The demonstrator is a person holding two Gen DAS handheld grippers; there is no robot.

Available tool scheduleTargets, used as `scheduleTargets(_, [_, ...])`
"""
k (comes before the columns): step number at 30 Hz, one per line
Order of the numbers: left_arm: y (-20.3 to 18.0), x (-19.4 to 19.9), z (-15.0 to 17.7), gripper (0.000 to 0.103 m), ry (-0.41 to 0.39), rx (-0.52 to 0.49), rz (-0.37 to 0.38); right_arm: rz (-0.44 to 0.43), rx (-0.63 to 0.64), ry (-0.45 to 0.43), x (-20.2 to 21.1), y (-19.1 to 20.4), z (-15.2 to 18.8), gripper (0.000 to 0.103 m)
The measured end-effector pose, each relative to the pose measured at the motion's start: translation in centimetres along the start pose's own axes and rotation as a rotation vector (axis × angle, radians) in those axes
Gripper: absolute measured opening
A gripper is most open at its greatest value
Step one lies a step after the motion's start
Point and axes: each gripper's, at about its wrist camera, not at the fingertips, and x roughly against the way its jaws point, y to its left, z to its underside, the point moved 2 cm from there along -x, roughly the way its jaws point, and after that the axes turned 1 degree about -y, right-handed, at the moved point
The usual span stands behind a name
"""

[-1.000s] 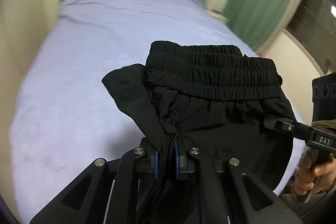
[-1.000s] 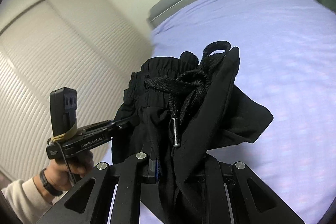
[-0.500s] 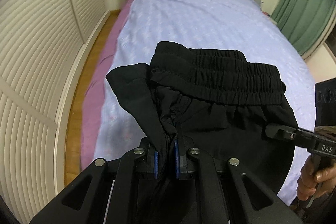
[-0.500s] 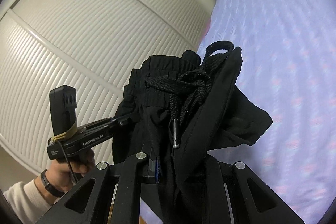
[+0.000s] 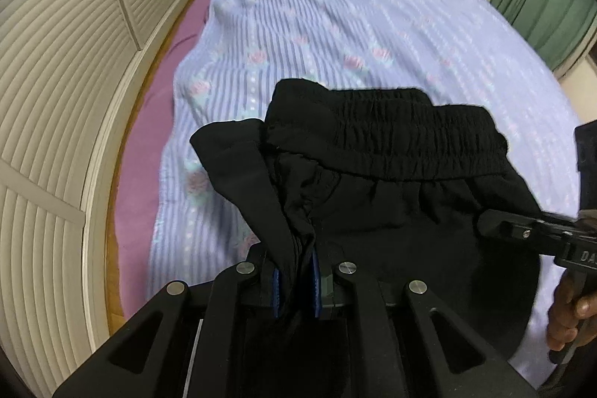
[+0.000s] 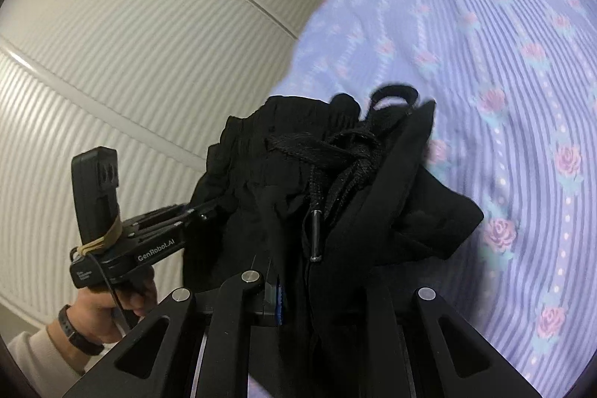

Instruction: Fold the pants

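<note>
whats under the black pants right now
Below the pants lies the bed's lilac striped, rose-printed sheet, with a purple underlayer along its edge. The pants hang from both grippers, so the sheet directly beneath them is covered; whether the legs touch it cannot be seen.

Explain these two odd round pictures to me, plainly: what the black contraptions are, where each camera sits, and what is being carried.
There is no robot here. A person holds a hand tool with a two-fingered claw in each hand, and a wide-angle camera on each tool looks forward along its fingers, hence the round, bent view. One picture is from the left claw, the other from the right claw. Each view also shows the other tool from the side. Both claws are clamped shut on black pants, held up by the elastic waistband, with the drawstring dangling. Below is a bed with a lilac rose-patterned cover; the pants hang above it.
</note>
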Motion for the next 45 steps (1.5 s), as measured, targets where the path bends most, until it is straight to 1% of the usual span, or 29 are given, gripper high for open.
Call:
scheduleTargets(1, [-0.3, 0.0, 0.2, 0.016, -0.002, -0.004, -0.008, 0.015, 0.007, 0.003, -0.3, -0.4, 0.0, 0.016])
scheduleTargets(4, [0.1, -0.2, 0.7, 0.027, -0.016, 0.001, -0.051, 0.093, 0.044, 0.016, -0.8, -0.7, -0.5, 0.021])
scheduleTargets(5, [0.4, -0.2, 0.8, 0.033, -0.022, 0.007, -0.066, 0.116, 0.052, 0.019, -1.5, 0.4, -0.2, 0.033])
scheduleTargets(6, [0.9, -0.5, 0.8, 0.04, -0.022, 0.015, -0.085, 0.15, 0.058, 0.022, -1.5, 0.6, -0.1, 0.046])
scheduleTargets(8, [1.3, 0.2, 0.9, 0.046, -0.034, 0.03, -0.131, 0.193, 0.071, 0.027, -0.8, 0.4, 0.8, 0.053])
scheduleTargets(10, [1.3, 1.3, 0.8, 0.047, -0.044, 0.032, -0.179, 0.228, 0.103, 0.037, 0.1, 0.5, 1.3, 0.058])
scheduleTargets(11, [1.3, 2.1, 0.8, 0.05, -0.055, 0.04, -0.2, 0.245, 0.121, 0.043, 0.3, 0.8, 1.4, 0.064])
scheduleTargets(13, [1.2, 4.0, 1.0, 0.05, -0.086, 0.07, -0.221, 0.253, 0.161, 0.055, 0.7, 1.8, 1.7, 0.066])
scheduleTargets(14, [1.2, 5.0, 1.0, 0.052, -0.099, 0.094, -0.229, 0.257, 0.185, 0.056, 1.2, 2.1, 1.7, 0.066])
scheduleTargets(17, [0.2, 8.6, 1.3, 0.055, -0.153, 0.158, -0.245, 0.26, 0.244, 0.045, 3.6, 3.2, 1.8, 0.072])
scheduleTargets(19, [-1.3, 11.2, 1.6, 0.062, -0.18, 0.18, -0.274, 0.263, 0.276, 0.044, 5.4, 3.7, 1.8, 0.072])
scheduleTargets(20, [-2.2, 12.6, 1.8, 0.068, -0.193, 0.192, -0.299, 0.264, 0.299, 0.041, 7.0, 4.2, 1.6, 0.073])
scheduleTargets(21, [-3.4, 14.2, 2.1, 0.07, -0.212, 0.206, -0.318, 0.257, 0.31, 0.035, 8.0, 4.7, 1.5, 0.073])
scheduleTargets(23, [-5.7, 17.0, 2.7, 0.072, -0.237, 0.24, -0.338, 0.246, 0.36, 0.013, 12.2, 6.0, 1.2, 0.073])
scheduleTargets(25, [-8.5, 20.0, 3.4, 0.081, -0.255, 0.29, -0.369, 0.236, 0.412, -0.011, 15.9, 7.1, 0.9, 0.075])
scheduleTargets(26, [-10.5, 21.9, 3.8, 0.085, -0.275, 0.311, -0.388, 0.23, 0.438, -0.025, 18.4, 7.5, 0.7, 0.079])
scheduleTargets(27, [-12.0, 23.1, 4.0, 0.085, -0.286, 0.321, -0.398, 0.224, 0.457, -0.037, 20.8, 7.8, 0.7, 0.08])
scheduleTargets(28, [-13.7, 24.4, 4.3, 0.085, -0.293, 0.329, -0.414, 0.218, 0.468, -0.045, 22.2, 8.1, 0.5, 0.08])
scheduleTargets(29, [-16.1, 26.1, 4.5, 0.087, -0.297, 0.341, -0.437, 0.206, 0.483, -0.056, 25.2, 8.2, 0.5, 0.08])
scheduleTargets(31, [-20.0, 28.7, 4.9, 0.09, -0.306, 0.364, -0.468, 0.192, 0.497, -0.061, 28.4, 8.1, 0.3, 0.083])
scheduleTargets(32, [-22.3, 30.1, 5.1, 0.093, -0.315, 0.379, -0.479, 0.191, 0.504, -0.066, 30.9, 7.9, 0.4, 0.085])
scheduleTargets(33, [-24.1, 31.2, 5.3, 0.093, -0.323, 0.388, -0.486, 0.188, 0.506, -0.07, 33.5, 7.4, 0.4, 0.085])
scheduleTargets(34, [-26.3, 32.5, 5.5, 0.093, -0.332, 0.402, -0.499, 0.186, 0.508, -0.071, 34.9, 7.1, 0.4, 0.085])
scheduleTargets(36, [-30.9, 34.6, 5.8, 0.093, -0.344, 0.429, -0.496, 0.186, 0.506, -0.078, 39.3, 6.0, 0.5, 0.085])
scheduleTargets(38, [-35.8, 36.8, 5.9, 0.093, -0.35, 0.437, -0.519, 0.184, 0.502, -0.089, 44.2, 4.7, 0.7, 0.085])
scheduleTargets(41, [-41.8, 39.5, 6.1, 0.093, -0.371, 0.434, -0.53, 0.201, 0.515, -0.125, 51.4, 2.6, 1.0, 0.085])
scheduleTargets(43, [-46.2, 41.4, 6.1, 0.093, -0.39, 0.442, -0.513, 0.207, 0.51, -0.15, 55.9, 1.1, 1.2, 0.085])
scheduleTargets(44, [-48.5, 42.3, 6.1, 0.093, -0.402, 0.44, -0.502, 0.217, 0.509, -0.169, 59.1, 0.0, 1.5, 0.085])
scheduleTargets(45, [-50.1, 43.1, 6.0, 0.093, -0.41, 0.434, -0.5, 0.223, 0.511, -0.179, 60.8, -0.6, 1.7, 0.086])
